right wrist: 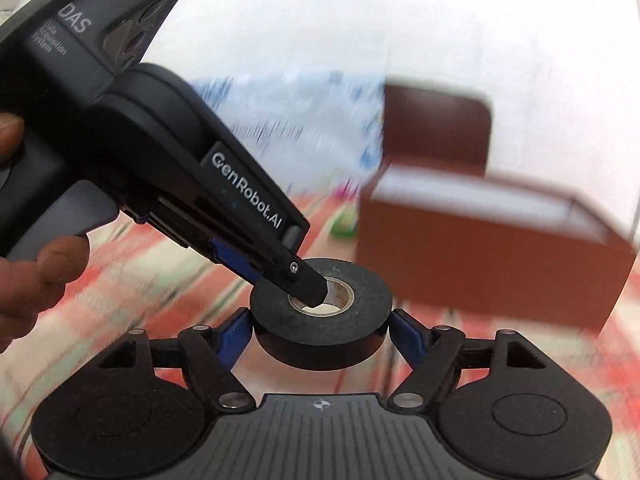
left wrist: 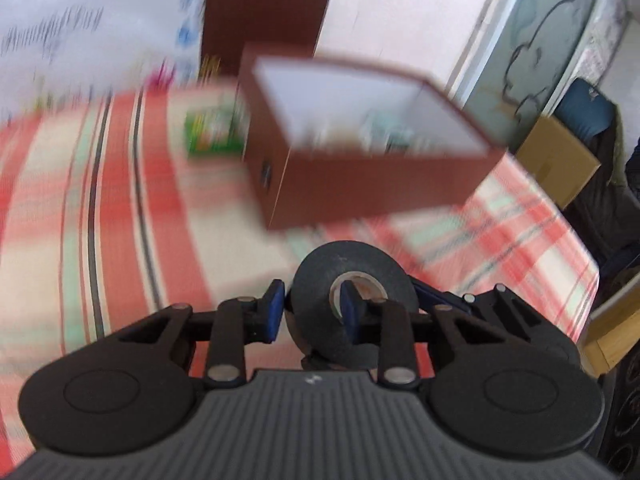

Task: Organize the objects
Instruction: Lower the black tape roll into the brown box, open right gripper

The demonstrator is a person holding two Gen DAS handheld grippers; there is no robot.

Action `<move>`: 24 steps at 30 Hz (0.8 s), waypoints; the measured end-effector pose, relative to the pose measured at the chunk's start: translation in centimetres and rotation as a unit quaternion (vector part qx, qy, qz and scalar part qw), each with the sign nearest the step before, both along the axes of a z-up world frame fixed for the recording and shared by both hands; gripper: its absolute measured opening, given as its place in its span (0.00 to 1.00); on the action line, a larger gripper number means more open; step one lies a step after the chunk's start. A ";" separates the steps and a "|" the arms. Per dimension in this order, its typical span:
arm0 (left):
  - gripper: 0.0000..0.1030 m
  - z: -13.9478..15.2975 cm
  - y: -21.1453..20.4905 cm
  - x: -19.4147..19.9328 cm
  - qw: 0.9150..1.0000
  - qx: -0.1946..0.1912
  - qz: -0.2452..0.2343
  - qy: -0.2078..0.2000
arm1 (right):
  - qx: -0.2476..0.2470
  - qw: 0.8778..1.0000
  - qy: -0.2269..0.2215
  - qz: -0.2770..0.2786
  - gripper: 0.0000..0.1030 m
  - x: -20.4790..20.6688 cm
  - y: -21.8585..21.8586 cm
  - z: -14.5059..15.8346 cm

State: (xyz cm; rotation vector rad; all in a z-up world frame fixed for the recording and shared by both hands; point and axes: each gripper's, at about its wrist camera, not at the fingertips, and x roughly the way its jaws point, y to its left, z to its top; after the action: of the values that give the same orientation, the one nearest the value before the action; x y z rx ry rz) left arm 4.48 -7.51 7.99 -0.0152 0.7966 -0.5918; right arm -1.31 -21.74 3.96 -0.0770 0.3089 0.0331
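Both grippers have the black tape roll (right wrist: pixel 320 316): right gripper (right wrist: pixel 320 330) squeezing its rim, left gripper (left wrist: pixel 310 312) pinching its wall through the core. Roll's hole points up, held just short of the brown box (left wrist: pixel 360 144), with checkered counter (left wrist: pixel 100 200) between. Box contents are too blurry, I think.

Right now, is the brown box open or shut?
Open. The box has no lid on top, and its white inner walls show from above.

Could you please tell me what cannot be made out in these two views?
- Contents of brown box: left wrist view, motion-blurred.
- Green packet: label blurred.
- Box interior: right wrist view, hidden by its wall.
- Black tape roll core: partly covered by left claw finger.
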 end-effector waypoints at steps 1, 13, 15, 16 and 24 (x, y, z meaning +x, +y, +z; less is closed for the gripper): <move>0.31 1.0 -0.4 0.5 1.000 -0.003 0.000 -0.016 | -0.007 1.000 -0.015 -0.004 0.71 0.7 -0.4 0.8; 0.31 2.8 -6.1 9.9 0.997 0.009 0.033 -0.071 | 0.003 0.999 -0.026 -0.037 0.72 11.7 -6.2 2.7; 0.34 2.0 -6.5 11.4 0.997 0.011 0.047 -0.066 | 0.000 0.999 -0.008 -0.040 0.72 13.5 -6.6 1.9; 0.35 1.6 -6.7 11.8 0.997 0.016 0.051 -0.064 | 0.011 0.999 -0.016 -0.038 0.77 13.8 -6.8 1.7; 0.40 1.9 -6.7 9.6 0.996 0.026 0.039 -0.079 | 0.015 0.997 -0.036 -0.063 0.77 10.8 -6.2 1.8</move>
State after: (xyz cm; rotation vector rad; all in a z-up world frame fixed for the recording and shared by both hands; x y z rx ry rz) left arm 14.13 -14.23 9.91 0.0468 0.6536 -0.4915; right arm 9.47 -27.99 5.72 -0.0278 0.2405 -0.0907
